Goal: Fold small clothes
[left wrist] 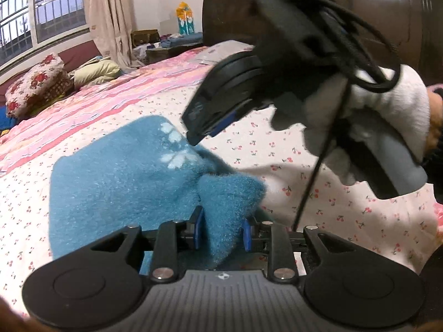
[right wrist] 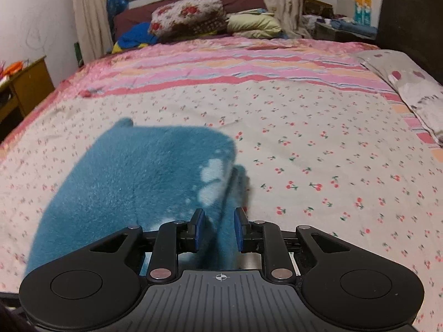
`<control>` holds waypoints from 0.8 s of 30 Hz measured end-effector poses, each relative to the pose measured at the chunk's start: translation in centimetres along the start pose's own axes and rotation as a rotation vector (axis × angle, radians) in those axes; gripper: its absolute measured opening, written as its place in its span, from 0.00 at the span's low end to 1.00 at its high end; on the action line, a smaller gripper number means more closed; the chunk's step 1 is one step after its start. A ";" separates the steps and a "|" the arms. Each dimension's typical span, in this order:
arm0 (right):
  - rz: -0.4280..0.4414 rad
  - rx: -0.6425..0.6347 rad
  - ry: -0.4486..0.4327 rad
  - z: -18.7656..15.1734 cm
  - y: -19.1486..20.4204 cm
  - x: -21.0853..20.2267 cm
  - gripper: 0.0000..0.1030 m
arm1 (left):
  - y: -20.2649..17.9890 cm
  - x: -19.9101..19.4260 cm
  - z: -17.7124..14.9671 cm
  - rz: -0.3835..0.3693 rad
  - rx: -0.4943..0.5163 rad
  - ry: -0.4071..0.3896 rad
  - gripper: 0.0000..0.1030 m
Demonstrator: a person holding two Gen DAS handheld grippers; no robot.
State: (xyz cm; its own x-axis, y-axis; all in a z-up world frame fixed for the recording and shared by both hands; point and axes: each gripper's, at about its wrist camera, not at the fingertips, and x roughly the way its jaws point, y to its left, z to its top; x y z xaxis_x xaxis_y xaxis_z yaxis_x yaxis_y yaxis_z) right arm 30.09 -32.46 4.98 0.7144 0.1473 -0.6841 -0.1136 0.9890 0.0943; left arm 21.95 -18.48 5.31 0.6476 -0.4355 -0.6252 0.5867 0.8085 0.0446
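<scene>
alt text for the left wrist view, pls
The left gripper pinches a corner of a fuzzy teal garment lying on a cherry-print bedsheet. The right gripper, held in a white-sleeved hand, touches the garment's far edge near pale flower marks.

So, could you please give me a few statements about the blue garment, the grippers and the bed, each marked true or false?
1. The fuzzy blue garment lies on a bedspread printed with small cherries. True.
2. The left gripper has blue fabric between its pads. True.
3. The right gripper hangs empty above the bed. False: a fold of the blue garment sits between its pads.
4. The garment is plain blue all over. False: it carries a pale flower-like pattern.
5. The hand holding the right gripper wears a white glove. True.
</scene>
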 end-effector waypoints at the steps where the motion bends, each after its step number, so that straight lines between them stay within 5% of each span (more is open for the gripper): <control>1: 0.004 0.009 -0.006 0.0 -0.2 -0.5 0.20 | 0.1 -0.3 0.0 -0.004 -0.004 -0.003 0.33; 13: 0.162 0.017 0.071 -2.0 2.1 -3.4 0.28 | -0.4 -1.5 -0.4 0.002 0.029 -0.009 0.34; 18: 0.148 0.006 0.135 -3.6 2.2 -2.2 0.34 | -0.6 -1.4 -0.5 0.004 0.031 0.003 0.36; 21: 0.143 0.006 0.131 -4.5 2.0 -1.8 0.16 | -0.4 -1.4 -0.7 0.025 0.035 0.009 0.36; 22: 0.126 -0.010 0.123 -4.7 2.0 -1.9 0.03 | -0.2 -1.6 -0.7 0.030 0.031 0.011 0.36; 24: 0.077 -0.033 0.104 -5.3 1.6 -2.3 0.03 | 0.3 -1.8 -1.1 0.037 0.021 0.012 0.36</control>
State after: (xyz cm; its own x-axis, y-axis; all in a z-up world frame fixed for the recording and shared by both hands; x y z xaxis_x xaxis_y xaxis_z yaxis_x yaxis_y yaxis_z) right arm 24.60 -31.25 2.91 0.6271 0.2196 -0.7473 -0.1897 0.9736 0.1269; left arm 20.43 -16.99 5.65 0.6633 -0.4006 -0.6321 0.5728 0.8153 0.0844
